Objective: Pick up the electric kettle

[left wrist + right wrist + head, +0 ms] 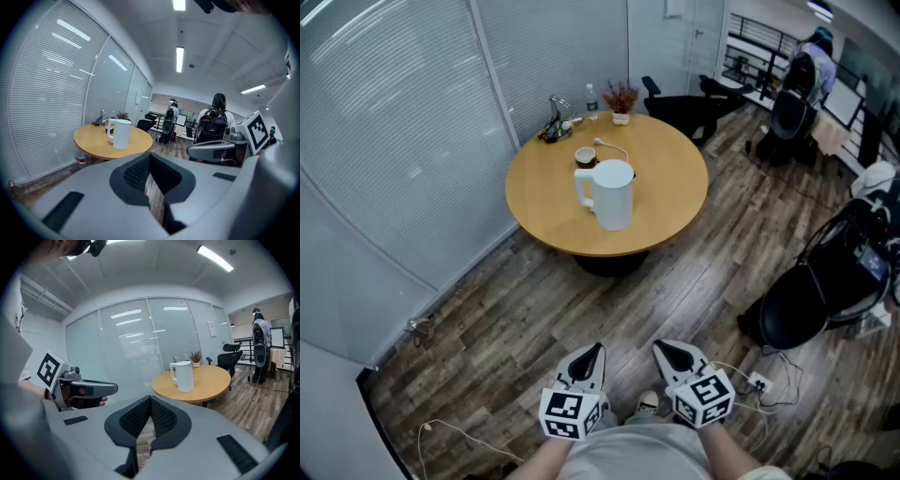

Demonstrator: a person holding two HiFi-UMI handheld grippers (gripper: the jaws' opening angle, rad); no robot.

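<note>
A white electric kettle (609,193) stands upright on a round wooden table (666,202), its handle turned left. The kettle (121,134) is small and far off in the left gripper view, and the kettle (183,376) is likewise distant in the right gripper view. My left gripper (595,352) and right gripper (661,351) hang side by side close to my body, well short of the table, both shut with nothing between their jaws. The left gripper (151,159) and the right gripper (150,401) show their pads pressed together.
Behind the kettle on the table are a small cup (585,156), a cable, a water bottle (591,96) and a dried-flower pot (621,99). Glass walls with blinds stand at left. Black office chairs (689,108) sit beyond the table, another (811,300) at right. A person (816,61) stands far off.
</note>
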